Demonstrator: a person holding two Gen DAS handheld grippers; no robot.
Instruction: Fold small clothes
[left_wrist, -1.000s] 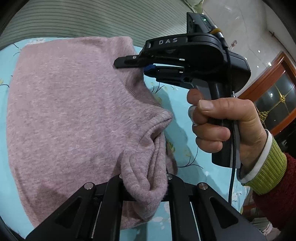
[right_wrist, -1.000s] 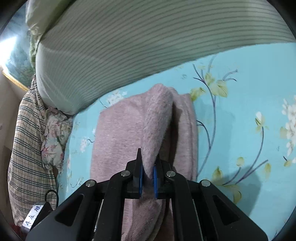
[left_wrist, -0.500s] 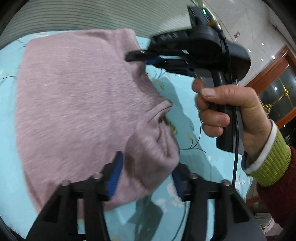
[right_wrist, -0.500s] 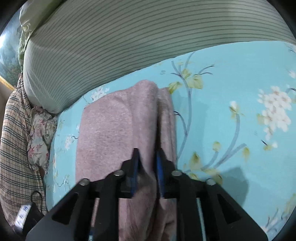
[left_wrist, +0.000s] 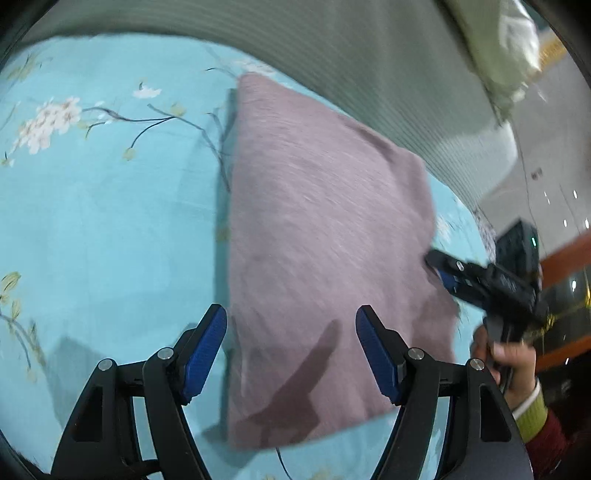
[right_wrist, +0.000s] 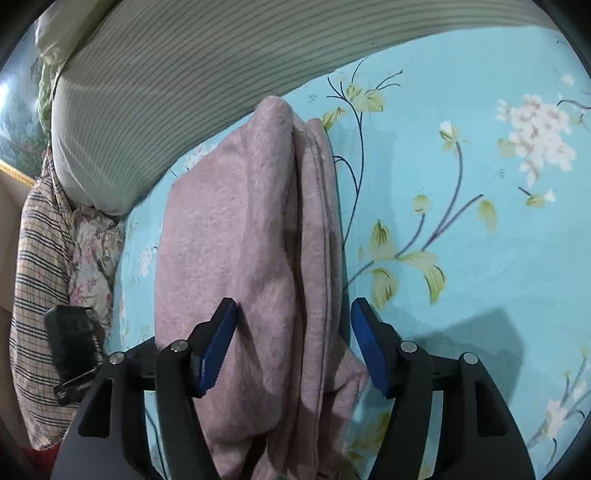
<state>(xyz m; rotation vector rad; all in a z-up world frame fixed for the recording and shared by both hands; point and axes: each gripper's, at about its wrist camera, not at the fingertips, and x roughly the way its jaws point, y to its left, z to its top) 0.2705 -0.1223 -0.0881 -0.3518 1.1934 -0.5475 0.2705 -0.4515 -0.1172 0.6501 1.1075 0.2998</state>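
Note:
A mauve knitted garment (left_wrist: 317, 236) lies folded flat on the light blue floral bedsheet (left_wrist: 103, 229). My left gripper (left_wrist: 291, 317) hovers over its near edge, jaws opening, blue pads wide apart and clear of the cloth. The right gripper (left_wrist: 436, 267), held by a hand (left_wrist: 513, 362) with a green cuff, sits at the garment's right edge. In the right wrist view the garment's (right_wrist: 229, 229) stacked fold edges run between my right gripper's (right_wrist: 293, 310) pads; its jaws are opening and do not press on the fabric.
A grey-green striped quilt (right_wrist: 177, 74) borders the sheet along the far side (left_wrist: 388, 92). A checked cloth (right_wrist: 33, 266) and a floral cloth (right_wrist: 96, 258) lie left of the garment. Bare sheet (right_wrist: 480, 240) stretches to the right. Brown wooden furniture (left_wrist: 565, 258) stands beyond the bed.
Both grippers were shut on bunched folds of the garment and have opened and let go. The left gripper swung away, and the garment now lies flat.

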